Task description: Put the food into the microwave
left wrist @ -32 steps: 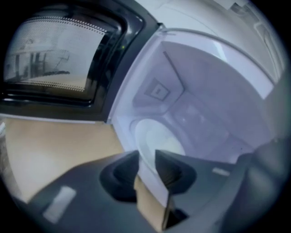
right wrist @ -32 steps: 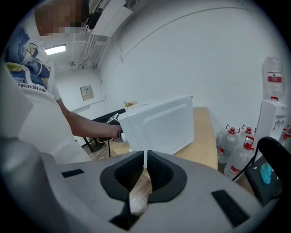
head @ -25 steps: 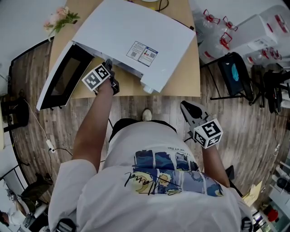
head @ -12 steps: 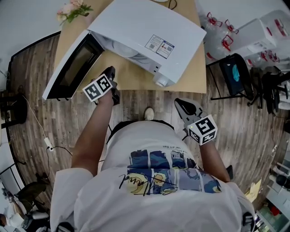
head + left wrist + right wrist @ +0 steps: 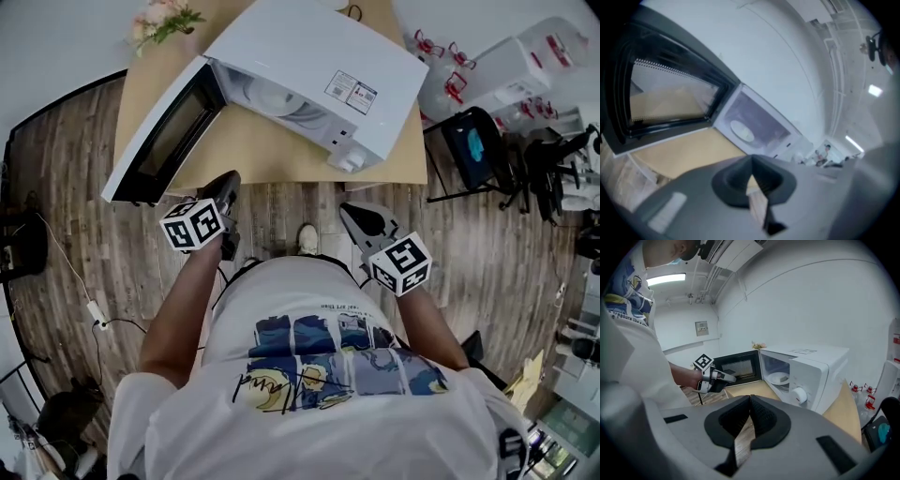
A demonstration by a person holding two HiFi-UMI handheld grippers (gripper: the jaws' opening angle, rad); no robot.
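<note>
Brown wood floor [image 5: 84, 262] is all around me, and a tan table [image 5: 281, 173] stands on it in front of me. On the table sits a big white microwave [image 5: 309, 56]. Its dark door [image 5: 169, 136] hangs wide open on my left side.

Both of my tools are out over the floor, near the table edge. They do not touch the table or the microwave. My left tool [image 5: 228, 180] is just below the bottom of the open door. Its jaws have just been closing, and now they are shut tight with nothing between them. My right tool [image 5: 352, 214] is near the front corner of the microwave, on the knob side. Its jaws are together too, and it holds nothing.

Inside the microwave I can see a round white plate [image 5: 281, 101] lying flat. It is too small for me to tell what is on it.

I think the putting-in part is done, because the plate is inside and both tools are empty. I think what is left is to swing the door shut. My left tool is the one close to the door, so I guess it would do the pushing.
</note>
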